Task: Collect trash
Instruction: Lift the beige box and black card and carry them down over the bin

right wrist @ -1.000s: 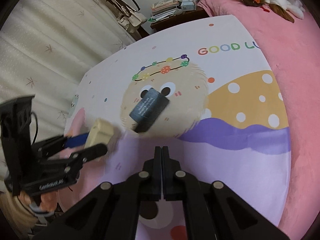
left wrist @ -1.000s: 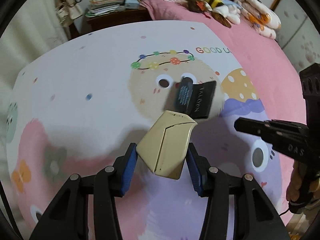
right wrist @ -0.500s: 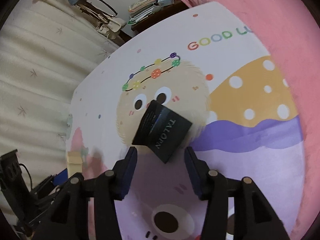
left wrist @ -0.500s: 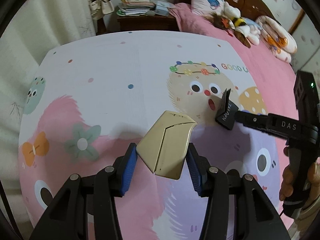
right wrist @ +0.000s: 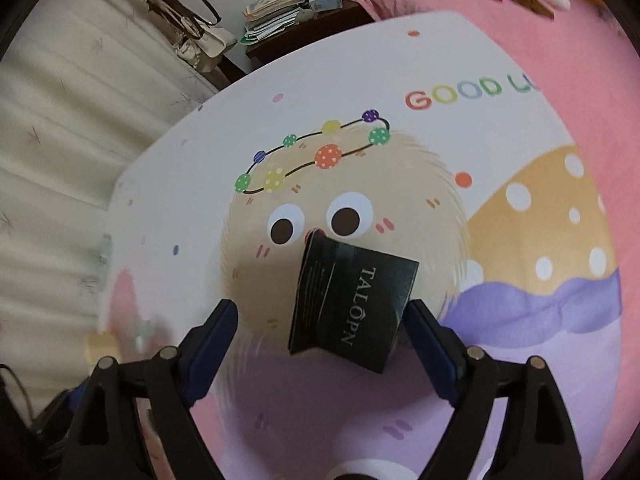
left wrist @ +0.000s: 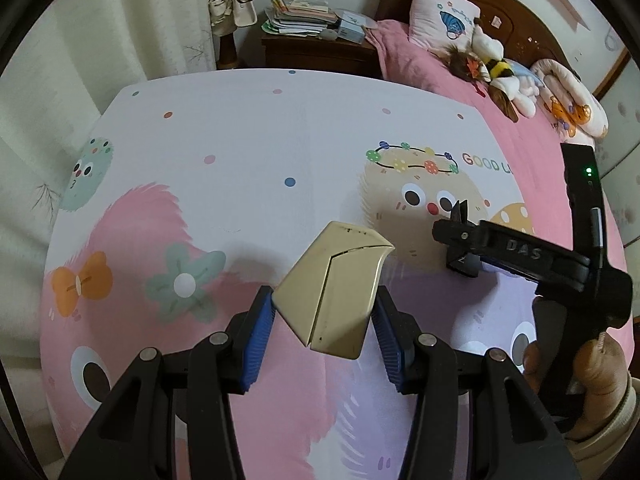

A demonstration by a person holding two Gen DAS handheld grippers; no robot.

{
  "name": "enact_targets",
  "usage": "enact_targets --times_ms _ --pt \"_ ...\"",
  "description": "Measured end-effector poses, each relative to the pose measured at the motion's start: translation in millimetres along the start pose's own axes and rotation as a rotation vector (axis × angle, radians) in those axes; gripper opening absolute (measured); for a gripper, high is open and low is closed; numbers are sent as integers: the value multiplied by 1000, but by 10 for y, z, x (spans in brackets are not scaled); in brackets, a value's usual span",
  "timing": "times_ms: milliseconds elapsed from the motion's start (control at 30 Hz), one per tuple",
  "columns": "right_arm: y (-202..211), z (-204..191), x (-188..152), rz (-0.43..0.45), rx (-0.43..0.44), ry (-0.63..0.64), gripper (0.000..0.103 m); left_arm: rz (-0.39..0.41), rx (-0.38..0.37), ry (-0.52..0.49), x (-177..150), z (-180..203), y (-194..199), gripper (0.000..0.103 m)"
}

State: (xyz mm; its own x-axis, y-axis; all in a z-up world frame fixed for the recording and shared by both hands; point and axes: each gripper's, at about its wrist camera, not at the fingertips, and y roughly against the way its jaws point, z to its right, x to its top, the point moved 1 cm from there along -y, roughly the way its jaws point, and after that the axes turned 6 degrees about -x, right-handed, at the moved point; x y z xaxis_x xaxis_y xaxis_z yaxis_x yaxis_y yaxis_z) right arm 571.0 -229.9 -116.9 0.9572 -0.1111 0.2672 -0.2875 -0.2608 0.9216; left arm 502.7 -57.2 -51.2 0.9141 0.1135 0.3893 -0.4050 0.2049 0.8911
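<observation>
Black carton (right wrist: 352,304), "TALOPN" printed on it, sits between the right gripper (right wrist: 320,336) fingers, tilted up off the bedsheet (right wrist: 400,60). Jaws are spread wide; right pad looks close to or touching the carton edge, left pad well apart, so not clamped yet. In the left wrist view only a dark corner of it shows past the right gripper's tip.

Gold carton (left wrist: 332,292) is pinched firm between the blue pads of the left gripper (left wrist: 324,320), held above the sheet.

Progress, by my read: 1 piece secured, 2nd mid-grab; no bin or bag in view, so drop-off is left.

Surface: soft cartoon-print sheet, "GOOD LU.." text, over a pink blanket (left wrist: 500,120). Far side: nightstand (left wrist: 316,52) w/ stacked papers, curtain left, plush toys (left wrist: 496,68) and pillow far right.
</observation>
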Motion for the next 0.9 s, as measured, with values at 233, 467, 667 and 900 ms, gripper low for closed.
enact_targets --times_ms 233,467,667,900 --pt "33 87 -48 47 -47 38 40 0 -11 9 -114 -43 48 47" --pt "250 184 -305 63 27 22 39 1 -36 4 -356 -64 204 47" --pt "705 65 -849 92 78 58 39 20 -73 -14 -700 -152 573 47" --pt "1318 -172 -1939 120 127 34 40 27 -153 -82 -1446 -317 1204 47"
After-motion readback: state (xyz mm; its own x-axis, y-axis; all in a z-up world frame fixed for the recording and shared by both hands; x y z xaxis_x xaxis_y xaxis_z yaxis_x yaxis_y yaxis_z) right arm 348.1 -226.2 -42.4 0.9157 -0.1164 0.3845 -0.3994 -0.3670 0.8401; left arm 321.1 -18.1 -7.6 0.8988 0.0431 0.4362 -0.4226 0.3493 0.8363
